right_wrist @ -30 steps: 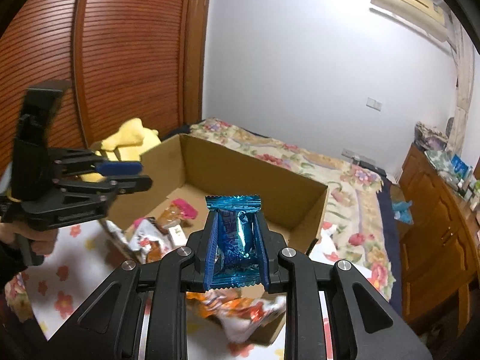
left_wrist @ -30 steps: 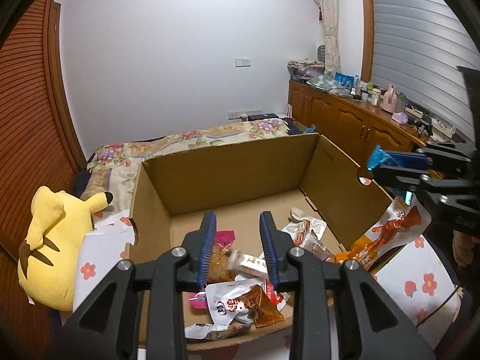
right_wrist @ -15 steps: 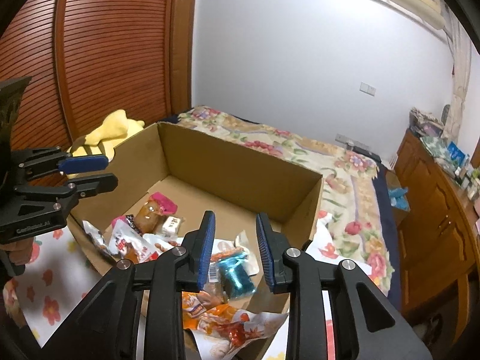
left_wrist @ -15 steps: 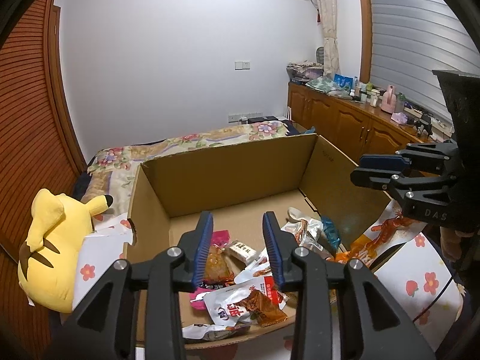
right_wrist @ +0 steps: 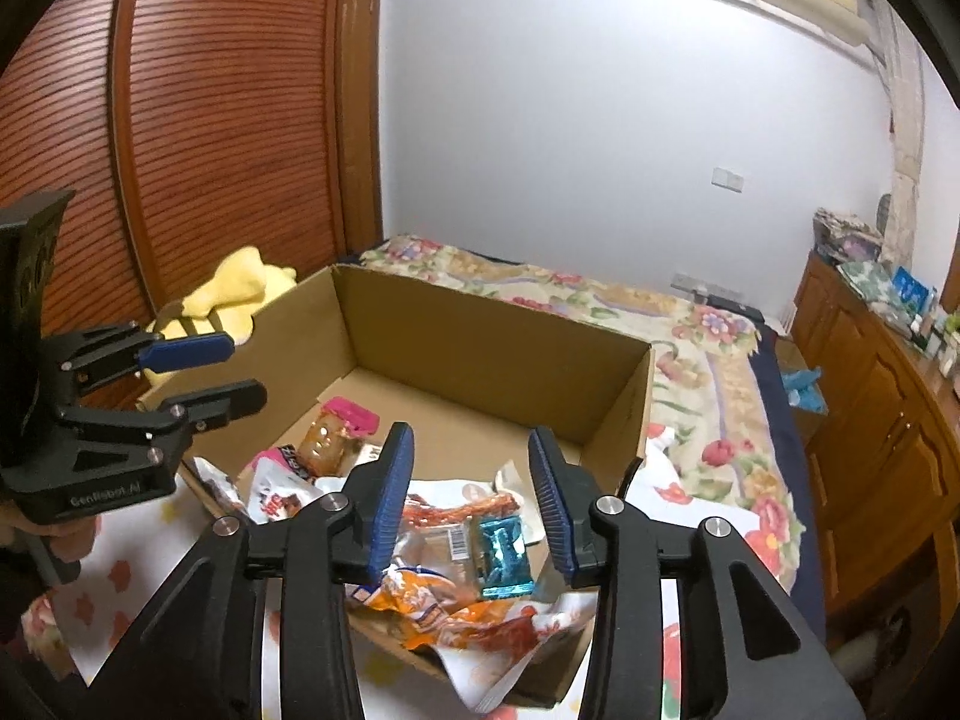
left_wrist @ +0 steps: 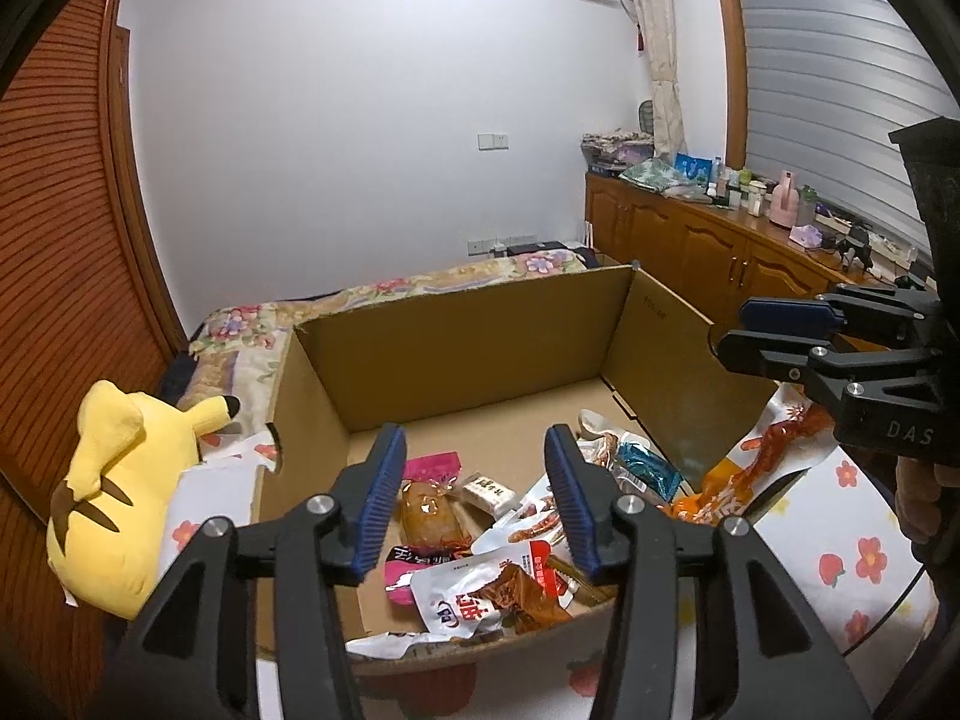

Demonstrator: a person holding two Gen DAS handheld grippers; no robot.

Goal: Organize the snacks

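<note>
Now the blue foil snack packet (right_wrist: 503, 551) lies inside the cardboard box (right_wrist: 492, 330); light, crinkly, slippery, so pinch its sealed edge. Both grippers' fingers (right_wrist: 393, 495) have just been opening, empty.

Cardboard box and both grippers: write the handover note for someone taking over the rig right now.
Right gripper: open, empty, jaws just opened; the blue packet lies in the cardboard box below it.
Left gripper: open, empty, jaws just widened, above the box's near end.
Done: several snack packets are in the box, among them a white-and-red pouch.
Left: the orange packet hangs over the right wall; whether more snacks remain outside cannot be told.
</note>
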